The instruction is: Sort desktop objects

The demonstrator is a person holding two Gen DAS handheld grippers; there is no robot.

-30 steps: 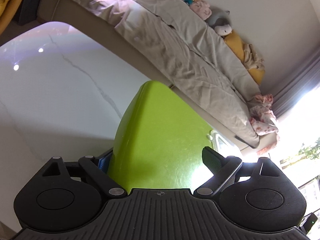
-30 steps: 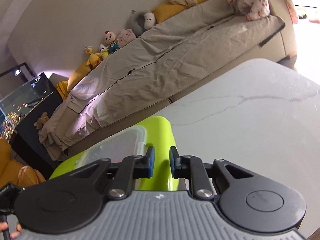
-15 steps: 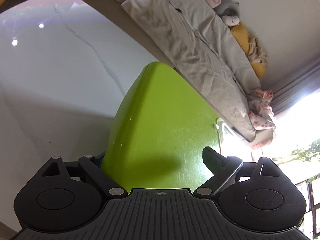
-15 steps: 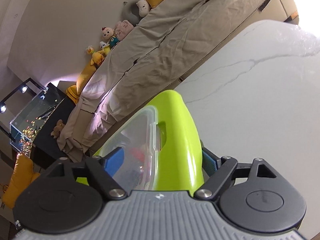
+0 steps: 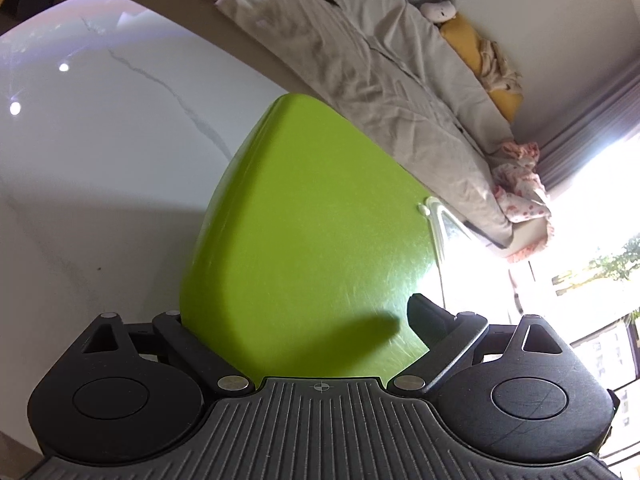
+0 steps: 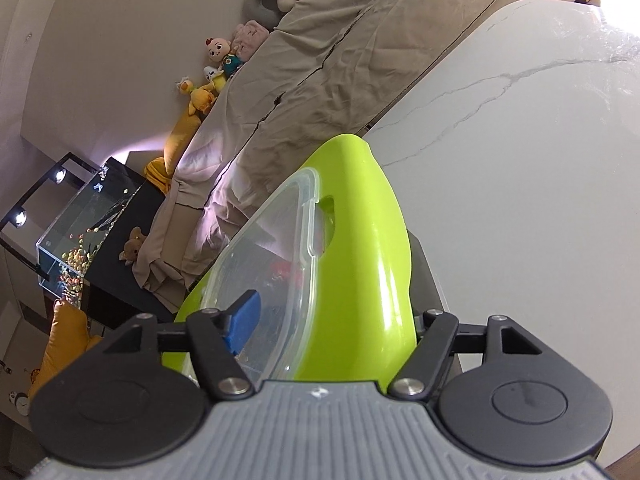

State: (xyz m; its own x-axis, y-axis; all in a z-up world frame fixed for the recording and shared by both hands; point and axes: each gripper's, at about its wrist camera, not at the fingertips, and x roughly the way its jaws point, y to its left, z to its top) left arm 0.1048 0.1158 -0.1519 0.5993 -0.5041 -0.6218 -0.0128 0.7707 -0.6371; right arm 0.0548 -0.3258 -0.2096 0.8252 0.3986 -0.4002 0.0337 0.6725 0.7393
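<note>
1. White marble tabletop (image 5: 100, 168) stretches beside a cloth-draped sofa (image 6: 340, 60).
2. Lime-green storage box (image 5: 312, 240) with clear lid (image 6: 272, 256) sits between both tongs.
3. Left gripper (image 5: 296, 320) clasps the box's end, fingers wide.
4. Right gripper (image 6: 332, 320), jaws just closing, straddles the box's far end; contact unclear.

Your left gripper (image 5: 298, 320) sits low in its frame, jaws wide; your right gripper (image 6: 332, 320), likewise low, has just been closing.

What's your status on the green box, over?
Left gripper clamped on green lidded box. Right gripper's jaws just closing around it, contact unclear. Nothing blocking in view.
</note>
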